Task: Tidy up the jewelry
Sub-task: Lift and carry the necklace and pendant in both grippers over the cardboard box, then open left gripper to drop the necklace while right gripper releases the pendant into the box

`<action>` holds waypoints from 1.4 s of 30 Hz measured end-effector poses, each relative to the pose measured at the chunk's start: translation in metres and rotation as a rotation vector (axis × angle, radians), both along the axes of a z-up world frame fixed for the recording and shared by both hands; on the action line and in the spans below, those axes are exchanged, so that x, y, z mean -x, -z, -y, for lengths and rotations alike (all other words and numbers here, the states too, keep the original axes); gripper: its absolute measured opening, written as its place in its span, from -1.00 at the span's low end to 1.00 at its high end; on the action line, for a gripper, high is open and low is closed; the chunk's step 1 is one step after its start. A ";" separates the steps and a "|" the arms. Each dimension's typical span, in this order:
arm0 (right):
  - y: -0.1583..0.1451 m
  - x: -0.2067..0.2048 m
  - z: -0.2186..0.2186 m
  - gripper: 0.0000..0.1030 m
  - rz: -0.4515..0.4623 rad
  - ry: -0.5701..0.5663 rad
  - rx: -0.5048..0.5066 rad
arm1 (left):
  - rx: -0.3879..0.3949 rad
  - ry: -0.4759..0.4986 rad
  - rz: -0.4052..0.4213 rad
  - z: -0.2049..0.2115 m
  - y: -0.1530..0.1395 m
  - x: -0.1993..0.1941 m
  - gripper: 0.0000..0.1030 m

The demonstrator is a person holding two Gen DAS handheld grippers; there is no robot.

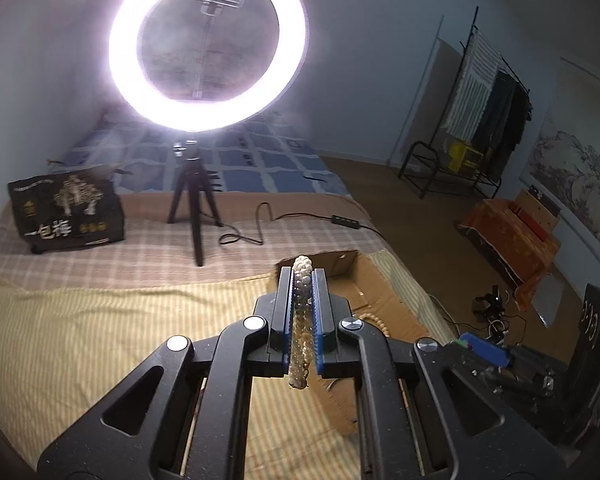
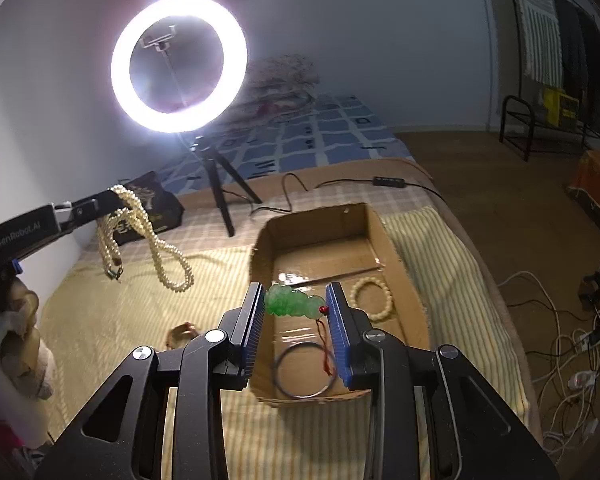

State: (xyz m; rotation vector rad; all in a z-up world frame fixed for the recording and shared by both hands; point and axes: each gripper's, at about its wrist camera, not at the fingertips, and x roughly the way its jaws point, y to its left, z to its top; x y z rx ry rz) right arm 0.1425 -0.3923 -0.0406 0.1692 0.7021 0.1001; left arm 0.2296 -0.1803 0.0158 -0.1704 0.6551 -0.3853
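Left tool [image 1: 303,280]: closed tight on a pearl necklace [image 2: 148,236], whose long loops dangle above the striped bed cover [image 2: 100,312], left of the box.
Right tool [image 2: 294,304]: partly closed, a green jade pendant [image 2: 292,300] clamped between the pads, its red cord [image 2: 325,344] hanging over the cardboard box [image 2: 396,248].
Box contents: a beaded bracelet [image 2: 372,298] at the right, a thin bangle [image 2: 305,370] near.
Step judged: both pieces are being carried to the box.
Good practice: the pendant is best lowered onto bare cardboard between bracelet and bangle; the necklace loops are best kept clear of the box rim.

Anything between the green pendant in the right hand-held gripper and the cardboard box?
Nothing visible. The right hand-held gripper holds the green pendant over the open cardboard box; only a bead bracelet and a thin bangle lie inside.
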 end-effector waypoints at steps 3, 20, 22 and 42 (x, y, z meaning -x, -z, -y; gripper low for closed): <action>0.006 -0.003 0.009 -0.42 -0.016 0.018 -0.009 | -0.008 0.022 -0.006 0.018 0.003 -0.007 -0.89; 0.041 -0.010 0.027 -0.42 -0.122 0.036 -0.008 | -0.082 0.094 -0.093 0.095 0.051 -0.054 -0.89; 0.046 -0.012 0.030 -0.42 -0.138 0.041 -0.015 | -0.094 0.097 -0.108 0.101 0.059 -0.058 -0.89; 0.073 -0.020 0.037 -0.41 -0.222 0.066 -0.007 | -0.171 0.111 -0.230 0.124 0.112 -0.084 -0.88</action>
